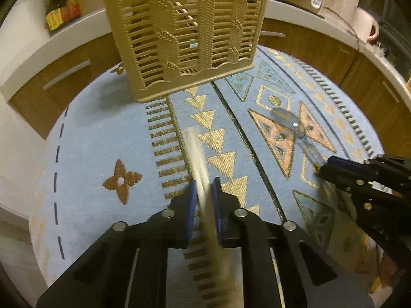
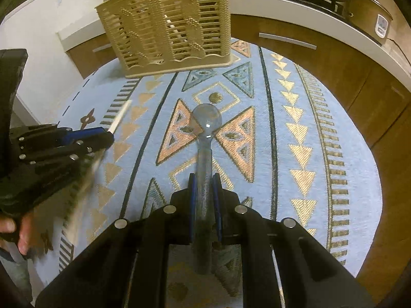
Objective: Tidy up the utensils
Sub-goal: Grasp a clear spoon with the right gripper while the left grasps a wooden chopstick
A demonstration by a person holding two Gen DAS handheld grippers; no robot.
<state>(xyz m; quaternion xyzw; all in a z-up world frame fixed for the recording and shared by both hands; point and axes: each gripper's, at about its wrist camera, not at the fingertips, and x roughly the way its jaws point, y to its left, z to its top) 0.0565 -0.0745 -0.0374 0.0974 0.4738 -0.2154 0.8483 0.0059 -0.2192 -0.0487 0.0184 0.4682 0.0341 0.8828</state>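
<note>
A beige slatted utensil basket [image 1: 185,36] stands at the far side of the blue patterned cloth; it also shows in the right wrist view [image 2: 172,28], with a pale stick inside. My left gripper [image 1: 204,187] is shut on a pale chopstick [image 1: 196,154] that points toward the basket and is held above the cloth. My right gripper [image 2: 204,182] is shut on the handle of a clear blue-grey spoon [image 2: 206,120], bowl pointing forward, above the cloth. The left gripper also shows in the right wrist view [image 2: 102,136], and the right gripper in the left wrist view [image 1: 323,169].
The round table carries a blue cloth with gold triangles [image 2: 298,138]. Wooden cabinets with metal handles [image 2: 287,41] and a white counter ring the far side. Bottles [image 1: 61,5] stand at the back left, a cooker [image 2: 372,10] at the back right.
</note>
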